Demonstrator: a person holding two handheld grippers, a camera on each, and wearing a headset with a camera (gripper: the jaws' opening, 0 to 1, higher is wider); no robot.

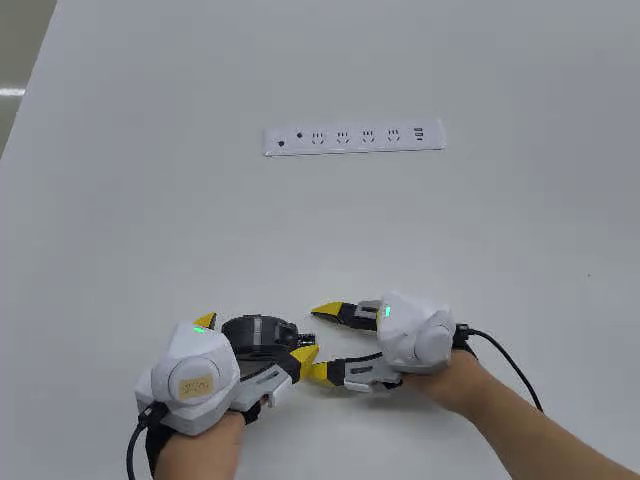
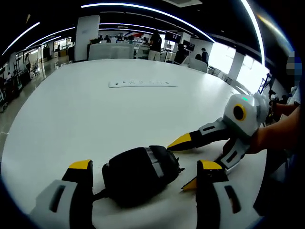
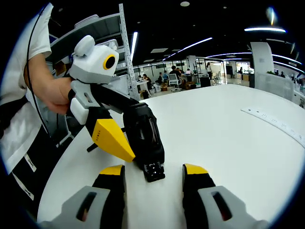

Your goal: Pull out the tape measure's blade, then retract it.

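Tape measure (image 1: 258,330) between spread left tongs (image 1: 255,338); right tongs (image 1: 322,341), also spread, just beside it.

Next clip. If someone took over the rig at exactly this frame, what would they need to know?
Left gripper: open, with a jaw on either side of the black tape measure; its own view shows narrow gaps.
Right gripper: open and empty, pointing at the blade hook, which sits just ahead between its jaws.
The tape measure lies on the white table with no blade drawn out.
Done: both grippers are lined up.
Left: clamp the case, grip the hook, pull the blade out, then retract it.
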